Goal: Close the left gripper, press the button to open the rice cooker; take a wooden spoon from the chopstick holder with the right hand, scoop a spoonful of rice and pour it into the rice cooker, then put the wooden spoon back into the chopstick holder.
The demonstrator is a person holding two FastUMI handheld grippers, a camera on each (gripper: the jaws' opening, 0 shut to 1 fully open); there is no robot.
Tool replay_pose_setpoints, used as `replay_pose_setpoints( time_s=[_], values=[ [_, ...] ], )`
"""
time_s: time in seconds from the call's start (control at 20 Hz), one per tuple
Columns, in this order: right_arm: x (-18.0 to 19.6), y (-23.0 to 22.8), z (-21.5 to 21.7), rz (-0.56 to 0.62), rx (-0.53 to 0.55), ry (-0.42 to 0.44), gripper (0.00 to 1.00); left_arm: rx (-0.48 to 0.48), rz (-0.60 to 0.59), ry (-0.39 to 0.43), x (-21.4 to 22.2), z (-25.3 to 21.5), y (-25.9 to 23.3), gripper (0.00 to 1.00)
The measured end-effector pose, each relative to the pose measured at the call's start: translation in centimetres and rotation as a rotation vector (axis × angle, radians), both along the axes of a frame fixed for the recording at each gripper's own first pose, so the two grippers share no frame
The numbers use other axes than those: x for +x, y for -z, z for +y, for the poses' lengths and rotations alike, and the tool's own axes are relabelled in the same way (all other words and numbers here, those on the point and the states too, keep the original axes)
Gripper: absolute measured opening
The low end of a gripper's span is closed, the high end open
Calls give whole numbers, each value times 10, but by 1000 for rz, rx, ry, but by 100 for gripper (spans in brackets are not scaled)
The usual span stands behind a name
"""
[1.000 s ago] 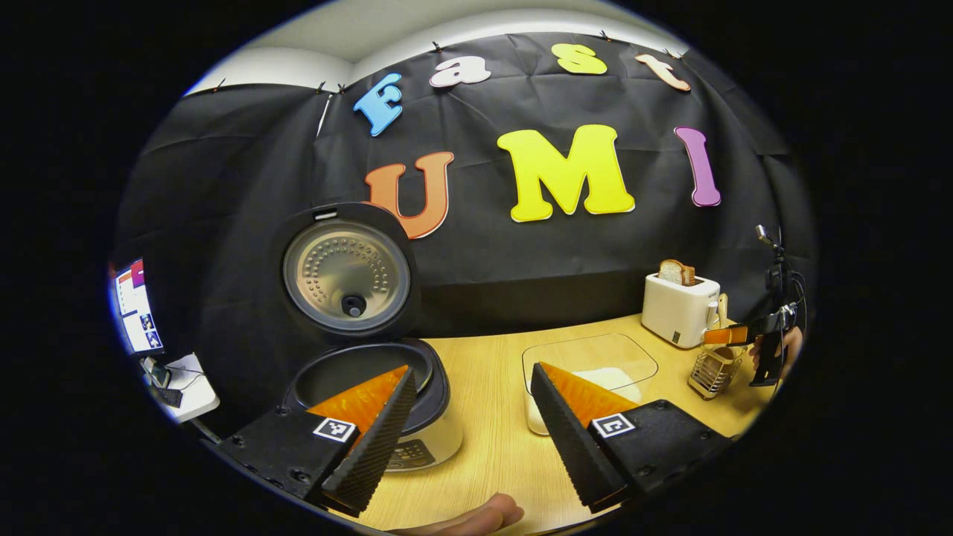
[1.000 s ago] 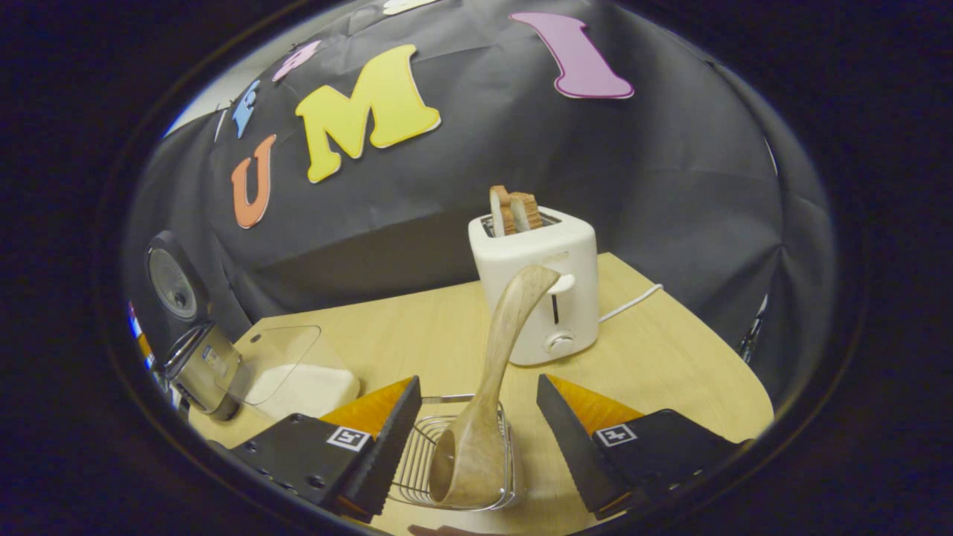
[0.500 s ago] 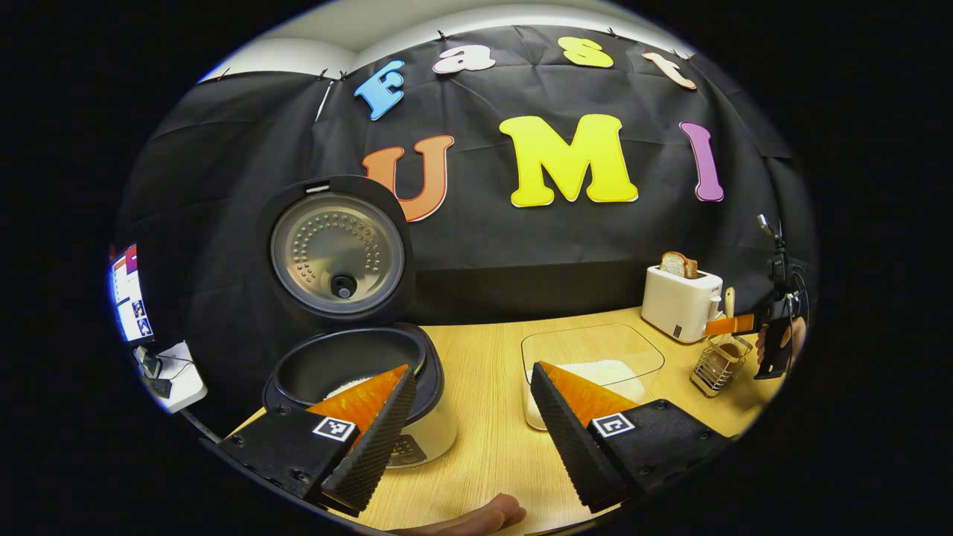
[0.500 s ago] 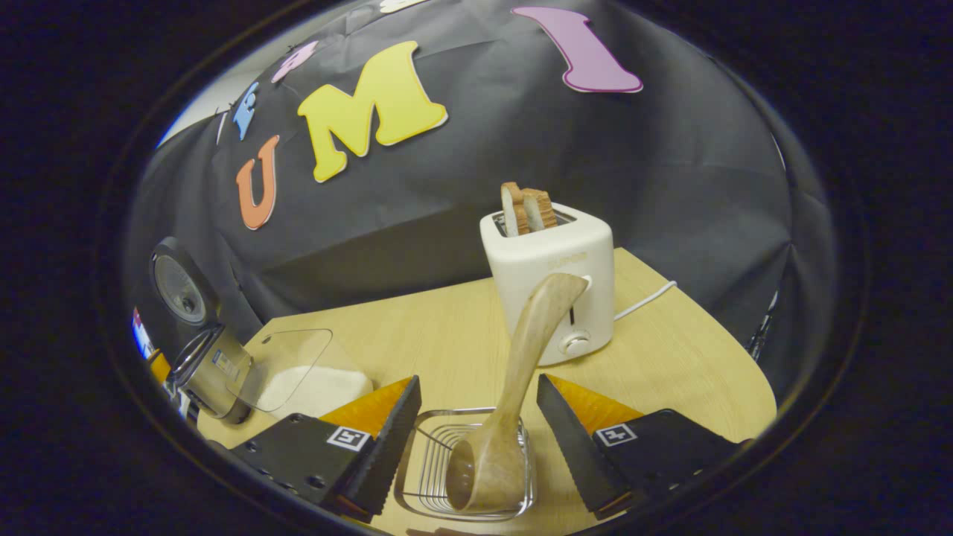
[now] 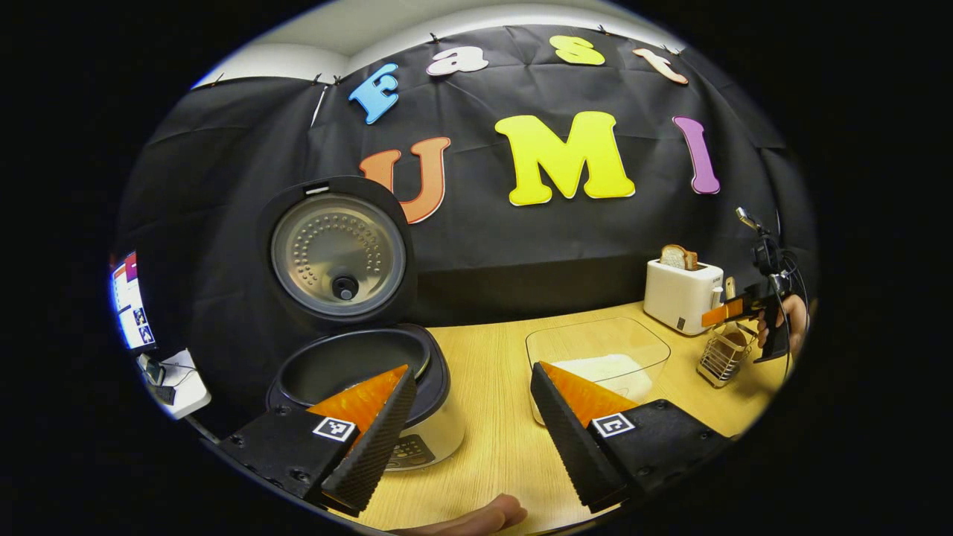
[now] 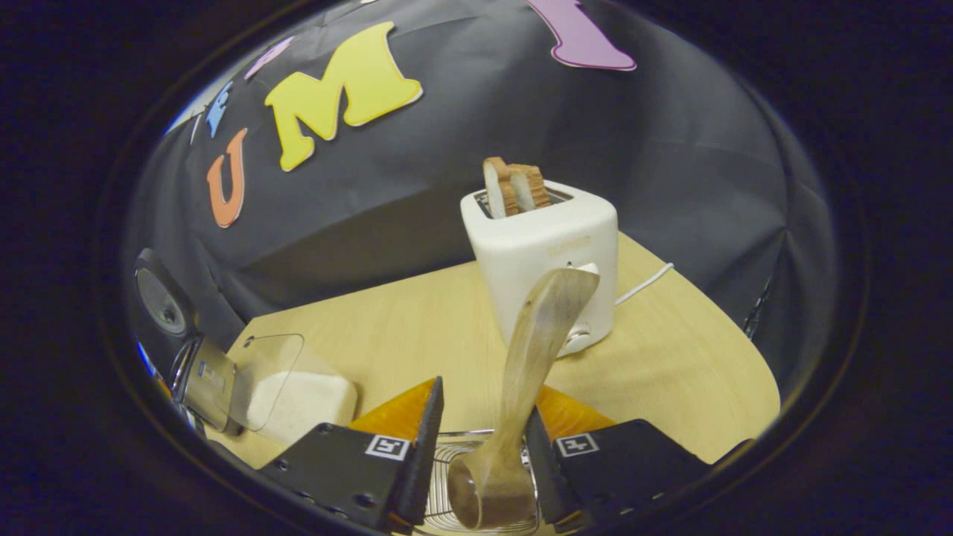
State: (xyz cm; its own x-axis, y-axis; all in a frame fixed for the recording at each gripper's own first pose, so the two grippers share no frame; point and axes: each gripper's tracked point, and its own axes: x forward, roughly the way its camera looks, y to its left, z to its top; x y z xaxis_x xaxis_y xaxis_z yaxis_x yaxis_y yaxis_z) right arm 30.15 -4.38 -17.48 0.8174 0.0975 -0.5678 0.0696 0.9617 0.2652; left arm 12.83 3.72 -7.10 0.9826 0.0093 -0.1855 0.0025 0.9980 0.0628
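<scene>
Your right gripper (image 6: 479, 435) has its fingers narrowed round the wooden spoon (image 6: 521, 387), low on the stem; can't tell if both press it yet. Spoon stands bowl-down in the wire chopstick holder (image 6: 447, 514), handle leaning toward 1 o'clock in front of the toaster (image 6: 540, 253). It's likely light, stiff, smooth, so clamp the narrow stem square or it may swivel. Your left gripper (image 5: 469, 417) hangs spread and empty. Rice cooker (image 5: 357, 372) at its 10 o'clock, lid up; rice container (image 5: 595, 357) at 1 o'clock.
</scene>
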Motion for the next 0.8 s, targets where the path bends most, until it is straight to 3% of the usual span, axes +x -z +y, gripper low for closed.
replay_pose_setpoints(
  time_s=[0.05, 0.15, 0.3, 0.5, 0.6, 0.8],
  values=[
    [0, -1, -1, 5, 10, 7, 49, -3, 0, 0, 1, 0, 1, 99],
    [3, -1, -8, 3, 9, 26, 45, -9, 3, 0, 1, 0, 3, 99],
    [4, -2, -7, -15, 30, 18, 17, -17, 10, -2, 1, 2, 6, 99],
    [3, -5, -8, -23, 74, 12, 13, -19, 12, -15, 0, 9, 7, 99],
    [0, -12, -6, -56, 92, 12, 7, -19, 8, -14, -4, 9, 5, 99],
    [-11, -49, 2, -162, 97, -17, 7, -7, -17, -11, -15, 15, -1, 99]
  ],
)
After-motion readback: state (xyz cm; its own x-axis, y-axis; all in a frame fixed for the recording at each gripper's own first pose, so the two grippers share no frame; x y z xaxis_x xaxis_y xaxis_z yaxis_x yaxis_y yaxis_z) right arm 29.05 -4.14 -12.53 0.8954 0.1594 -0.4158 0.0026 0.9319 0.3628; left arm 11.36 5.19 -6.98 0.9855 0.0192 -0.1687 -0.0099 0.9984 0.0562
